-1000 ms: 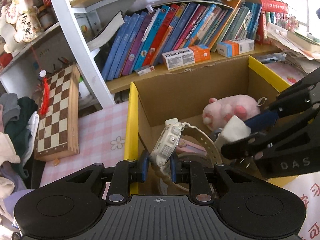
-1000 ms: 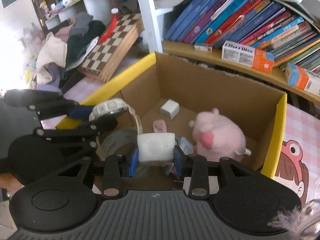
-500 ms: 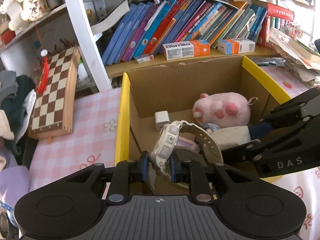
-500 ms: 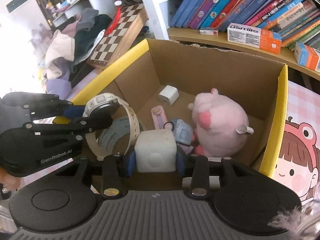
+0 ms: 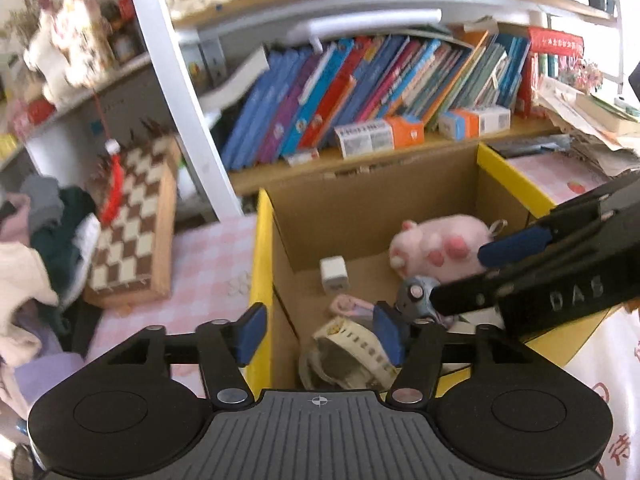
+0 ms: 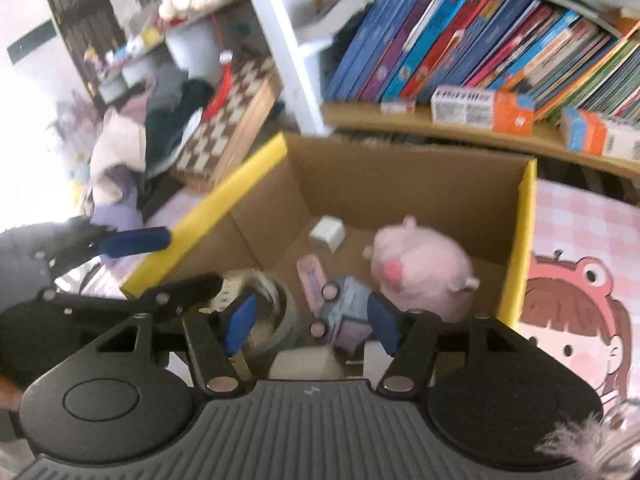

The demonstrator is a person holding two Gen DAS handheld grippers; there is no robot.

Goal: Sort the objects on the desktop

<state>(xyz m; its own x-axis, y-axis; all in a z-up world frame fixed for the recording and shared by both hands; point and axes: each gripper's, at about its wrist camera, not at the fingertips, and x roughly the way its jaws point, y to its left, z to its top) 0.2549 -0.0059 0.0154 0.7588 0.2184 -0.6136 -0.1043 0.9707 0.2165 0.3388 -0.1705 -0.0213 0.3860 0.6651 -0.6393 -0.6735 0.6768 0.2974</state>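
Pink-checked worktop point(image 5: 208, 264) is carrying a cardboard box point(image 5: 360, 204). Both the left hand-held gripper point(image 5: 318, 334) and right hand-held gripper point(image 6: 310, 322) are hovering spread apart, holding nothing. White watch point(image 5: 352, 350) and white cube point(image 6: 304, 362) are lying inside the box, nearest; beyond them toy car point(image 6: 344, 312), charger point(image 5: 334, 274), pink plush point(image 5: 440, 248). Nothing loose is showing outside

A wooden shelf point(image 5: 360, 160) carries a leaning row of books point(image 5: 360, 92), held by a white upright post point(image 5: 176, 92); a chessboard point(image 5: 132, 224) leans beside a heap of clothes point(image 5: 44, 232); a pink checked tablecloth point(image 5: 208, 264) covers the desk; bright daylight floods the left edge of the right wrist view.
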